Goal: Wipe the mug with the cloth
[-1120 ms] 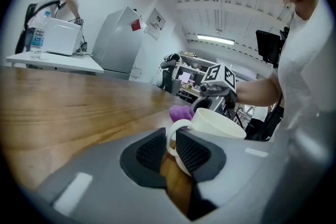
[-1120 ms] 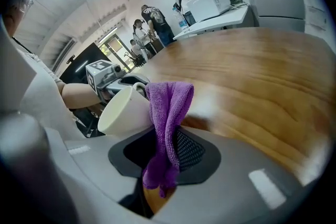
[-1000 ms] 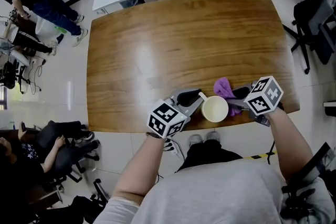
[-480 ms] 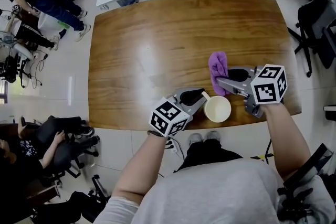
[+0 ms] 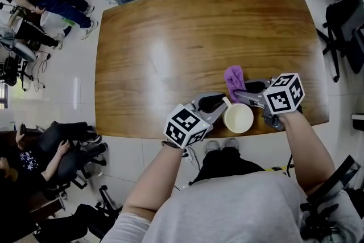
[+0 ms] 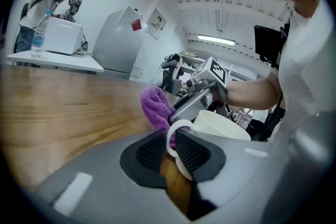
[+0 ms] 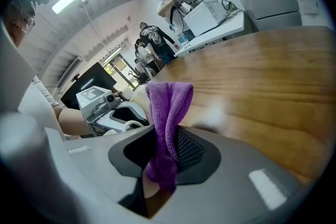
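The left gripper (image 5: 219,104) is closing its jaws on the handle of the white mug (image 5: 238,118), which stands at the near edge of the table (image 5: 170,37); the right gripper (image 5: 242,94) clenches the purple cloth (image 5: 234,77) just beside the mug

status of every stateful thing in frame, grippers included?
white ceramic mug: upright, looks empty, held by its handle.
purple fleecy cloth: bunched, clamped, its end sticking up out of the jaws.
left gripper: jaws closing on the mug's handle, pads against it.
right gripper: shut on the cloth.
clear plastic water bottle: upright.
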